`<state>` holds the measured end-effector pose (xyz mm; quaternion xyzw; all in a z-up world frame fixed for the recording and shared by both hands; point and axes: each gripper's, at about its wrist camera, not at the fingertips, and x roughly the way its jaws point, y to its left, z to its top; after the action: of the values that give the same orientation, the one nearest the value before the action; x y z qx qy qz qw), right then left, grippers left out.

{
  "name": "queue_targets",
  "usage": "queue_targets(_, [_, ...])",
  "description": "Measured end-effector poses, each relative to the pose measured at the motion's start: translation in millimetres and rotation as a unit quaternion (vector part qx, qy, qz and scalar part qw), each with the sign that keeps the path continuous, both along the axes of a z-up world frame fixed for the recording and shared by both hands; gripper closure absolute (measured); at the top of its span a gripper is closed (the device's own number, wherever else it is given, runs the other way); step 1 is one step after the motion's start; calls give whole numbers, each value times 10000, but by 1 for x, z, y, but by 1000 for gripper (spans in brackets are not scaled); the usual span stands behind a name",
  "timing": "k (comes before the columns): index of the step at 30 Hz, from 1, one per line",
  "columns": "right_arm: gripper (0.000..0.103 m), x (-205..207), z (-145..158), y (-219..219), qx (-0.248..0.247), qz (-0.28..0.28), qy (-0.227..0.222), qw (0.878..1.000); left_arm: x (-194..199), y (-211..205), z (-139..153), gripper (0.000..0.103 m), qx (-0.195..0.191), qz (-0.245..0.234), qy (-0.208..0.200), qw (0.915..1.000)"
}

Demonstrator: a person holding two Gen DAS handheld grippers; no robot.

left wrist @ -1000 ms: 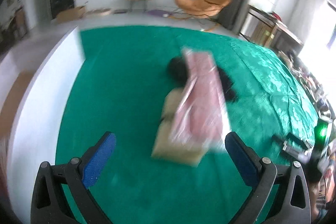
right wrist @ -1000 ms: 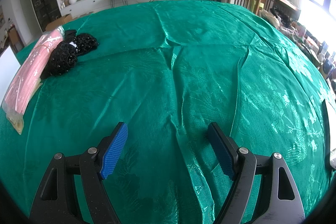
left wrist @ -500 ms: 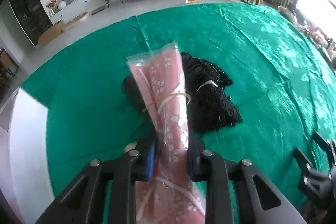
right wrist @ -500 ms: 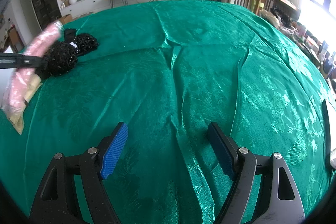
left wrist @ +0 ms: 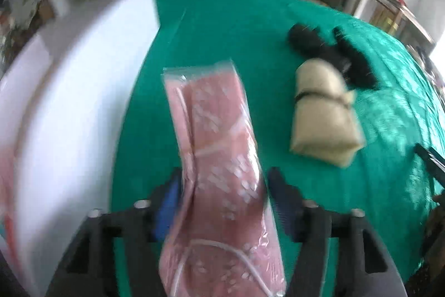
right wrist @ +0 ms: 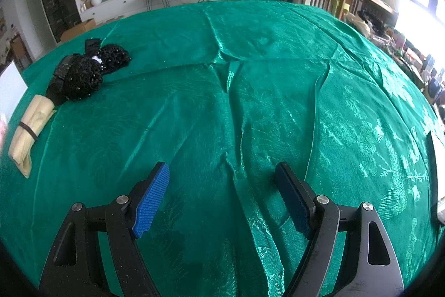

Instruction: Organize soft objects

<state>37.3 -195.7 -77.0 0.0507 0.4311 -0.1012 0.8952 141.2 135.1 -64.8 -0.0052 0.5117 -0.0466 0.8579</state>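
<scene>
The pink, white-patterned soft item sealed in a clear plastic bag (left wrist: 219,174) hangs lengthwise between the jaws of the left gripper (left wrist: 222,194), its far end reaching out over the green satin tablecloth (left wrist: 222,27) just right of a white box wall (left wrist: 83,91). The jaws are opening with the bag between them; the left wrist view is blurred, so whether the blue pads (left wrist: 167,202) press on the plastic cannot be told for sure, though a dark gap shows on the right side.

The main risk, as I judge it, is a release in the wrong spot. The bag appears to sit over the cloth rather than over the white box, so letting go here could drop it beside the box, if that box is its intended place. The slick plastic may also slide out crooked or catch on the wall edge and tip.

To the right lies a beige folded cloth bundle tied with a dark band (left wrist: 322,113), touching a heap of black lacy netted fabric (left wrist: 333,54) at its far end. Both lie well apart from the bag, so a swing of the hand is unlikely to disturb them.

The right gripper (right wrist: 222,196) hovers over bare cloth near the table's near edge, jaws spread wide and holding nothing.
</scene>
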Motion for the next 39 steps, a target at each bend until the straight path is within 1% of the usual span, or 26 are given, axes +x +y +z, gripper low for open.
queue_targets(1, [22, 0, 0, 0, -2, 0, 1, 10000, -3, 3, -10, 33, -76, 84, -7, 9999])
queue_targets(2, [22, 0, 0, 0, -1, 0, 0, 10000, -7, 2, -10, 28, -68, 44, -238, 9997])
queue_targets(3, [22, 0, 0, 0, -1, 0, 1, 10000, -11, 0, -11, 14, 98, 58, -376, 9992])
queue_targets(4, [22, 0, 0, 0, 2, 0, 0, 10000, -12, -2, -16, 6, 341, 74, -377, 9987])
queue_targets(5, [22, 0, 0, 0, -2, 0, 1, 10000, -12, -4, -20, 4, 400, 64, -432, 9982])
queue_targets(6, [22, 0, 0, 0, -1, 0, 0, 10000, -15, -1, -21, 1, 384, 117, -562, 9976])
queue_targets(7, [22, 0, 0, 0, 1, 0, -1, 10000, -16, 3, -23, 0, 313, 164, -579, 9977])
queue_targets(8, [22, 0, 0, 0, -1, 1, 0, 10000, -15, 10, -24, 0, 132, 237, -536, 9982])
queue_targets(12, [22, 0, 0, 0, -1, 0, 0, 10000, -19, 15, -25, 0, 167, 352, -662, 9970])
queue_targets(17, [22, 0, 0, 0, -2, 0, 0, 10000, -25, 21, -26, 0, 158, 353, -668, 9970])
queue_targets(39, [22, 0, 0, 0, 0, -2, 1, 10000, -24, 18, -26, 0, 162, 357, -665, 9970])
